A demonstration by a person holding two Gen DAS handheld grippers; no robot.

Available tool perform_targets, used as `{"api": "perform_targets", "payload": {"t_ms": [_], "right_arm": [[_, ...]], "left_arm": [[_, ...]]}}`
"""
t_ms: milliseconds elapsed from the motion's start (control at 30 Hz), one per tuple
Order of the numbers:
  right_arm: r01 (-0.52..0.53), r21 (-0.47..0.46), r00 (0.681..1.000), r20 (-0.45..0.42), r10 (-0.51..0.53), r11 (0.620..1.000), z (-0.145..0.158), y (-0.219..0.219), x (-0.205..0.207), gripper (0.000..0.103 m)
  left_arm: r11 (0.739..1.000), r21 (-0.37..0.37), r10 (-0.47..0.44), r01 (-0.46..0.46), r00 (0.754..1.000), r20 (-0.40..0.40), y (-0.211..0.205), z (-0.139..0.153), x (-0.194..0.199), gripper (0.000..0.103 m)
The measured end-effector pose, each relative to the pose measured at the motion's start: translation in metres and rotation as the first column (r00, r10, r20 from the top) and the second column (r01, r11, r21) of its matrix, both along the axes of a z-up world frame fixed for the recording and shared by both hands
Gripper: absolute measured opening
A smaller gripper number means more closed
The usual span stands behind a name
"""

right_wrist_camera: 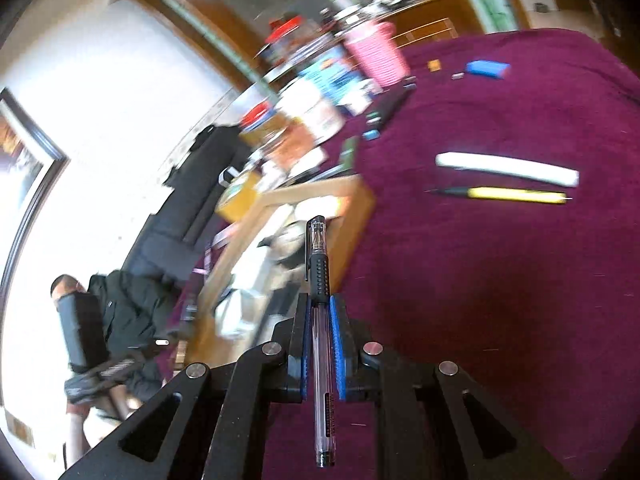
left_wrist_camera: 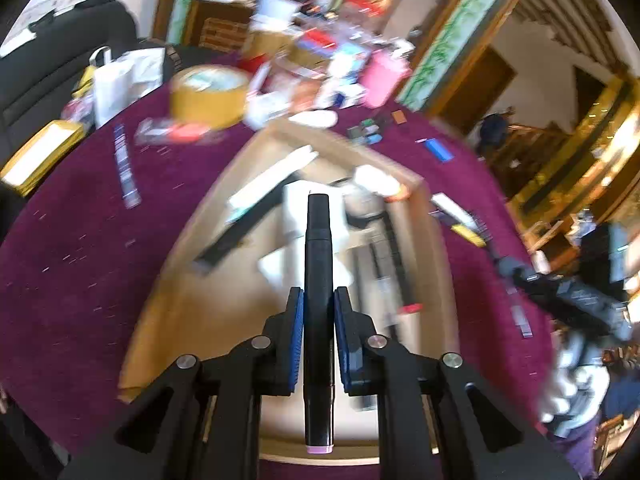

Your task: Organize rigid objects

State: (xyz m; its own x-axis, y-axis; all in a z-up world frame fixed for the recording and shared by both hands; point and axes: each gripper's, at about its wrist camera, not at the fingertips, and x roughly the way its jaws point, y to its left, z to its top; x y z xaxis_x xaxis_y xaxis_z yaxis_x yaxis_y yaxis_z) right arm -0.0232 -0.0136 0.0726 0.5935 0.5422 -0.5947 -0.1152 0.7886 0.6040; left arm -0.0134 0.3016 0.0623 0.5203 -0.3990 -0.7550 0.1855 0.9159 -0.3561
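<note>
Two pens: black marker (left_wrist_camera: 319, 300) (pink-tipped); clear (right_wrist_camera: 320, 320).

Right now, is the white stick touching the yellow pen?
Apart. The right wrist view shows a strip of purple cloth between the white stick and the yellow pen.

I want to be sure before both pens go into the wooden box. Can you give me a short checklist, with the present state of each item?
1. Left gripper shut on the black marker: ok, the marker sits straight between the jaws.
2. Right gripper shut on the clear pen: ok.
3. Left gripper is over the wooden box: ok.
4. Right gripper is over the box: cannot tell, the box's corner lies just ahead of it.
5. Free room inside the box: cannot tell, the contents are blurred.
6. White stick and yellow pen put away: not ok, both lie on the purple cloth.
</note>
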Motion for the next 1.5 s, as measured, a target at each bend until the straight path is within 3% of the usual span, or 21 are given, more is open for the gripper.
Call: {"api": "perform_targets", "payload": {"t_ms": [200,400,467,533,600,667,733,933,1033,1167,1300,1400,1433,1500], "right_arm": [[-0.081,0.049,0.994,-0.066,0.085,0.995,-0.012,0.065,0.015,0.011],[-0.077,0.032,0.987,-0.139,0.081,0.997,-0.030,0.103,0.026,0.011],[-0.060,0.025,0.985,-0.162,0.064,0.998,-0.036,0.108,0.028,0.012],[-0.041,-0.018,0.987,-0.156,0.038,0.999,-0.033,0.113,0.028,0.013],[-0.028,-0.037,0.987,-0.159,0.022,0.999,-0.032,0.115,0.028,0.013],[-0.018,-0.041,0.986,-0.165,0.011,0.999,-0.032,0.115,0.029,0.013],[-0.013,-0.049,0.986,-0.168,0.004,0.999,-0.031,0.118,0.027,0.013],[-0.112,-0.095,0.986,-0.135,0.098,0.989,-0.026,0.143,0.026,0.013],[-0.070,-0.175,0.996,-0.064,0.060,0.982,-0.015,0.139,0.022,0.013],[0.013,-0.254,1.000,0.013,-0.010,0.967,-0.004,0.119,0.015,0.027],[0.100,-0.307,0.993,0.084,-0.078,0.947,0.001,0.099,0.005,0.043],[0.127,-0.302,0.989,0.110,-0.097,0.945,0.001,0.093,-0.004,0.047],[0.135,-0.301,0.987,0.122,-0.103,0.944,0.001,0.093,-0.008,0.048],[0.151,-0.301,0.982,0.152,-0.109,0.942,0.004,0.094,-0.017,0.057]], "left_arm": [[0.998,0.037,0.047,-0.044,0.997,-0.058,0.022,-0.023,0.002,0.015],[0.996,0.084,0.045,-0.042,0.998,-0.034,0.015,-0.024,0.005,0.018],[0.996,0.079,0.037,-0.036,0.999,-0.017,0.016,-0.022,0.003,0.036],[0.997,0.073,0.037,-0.037,0.999,0.009,0.017,-0.017,-0.001,0.048],[0.997,0.058,0.042,-0.044,0.999,0.034,0.021,-0.010,-0.005,0.051],[0.998,0.032,0.051,-0.052,0.998,0.042,0.025,-0.006,-0.007,0.061],[0.998,0.019,0.061,-0.062,0.997,0.050,0.027,-0.003,-0.008,0.063],[0.998,0.008,0.068,-0.068,0.996,0.059,0.027,0.001,-0.011,0.070],[0.997,0.016,0.071,-0.073,0.994,0.078,0.025,0.007,-0.015,0.072],[0.993,0.066,0.086,-0.096,0.985,0.149,0.020,0.016,-0.022,0.079],[0.976,0.165,0.094,-0.140,0.960,0.262,0.005,0.028,-0.033,0.083],[0.951,0.217,0.130,-0.218,0.924,0.360,-0.004,0.038,-0.044,0.085],[0.933,0.234,0.159,-0.272,0.898,0.411,-0.007,0.045,-0.051,0.088],[0.896,0.234,0.211,-0.377,0.826,0.523,-0.013,0.062,-0.069,0.103]]}}
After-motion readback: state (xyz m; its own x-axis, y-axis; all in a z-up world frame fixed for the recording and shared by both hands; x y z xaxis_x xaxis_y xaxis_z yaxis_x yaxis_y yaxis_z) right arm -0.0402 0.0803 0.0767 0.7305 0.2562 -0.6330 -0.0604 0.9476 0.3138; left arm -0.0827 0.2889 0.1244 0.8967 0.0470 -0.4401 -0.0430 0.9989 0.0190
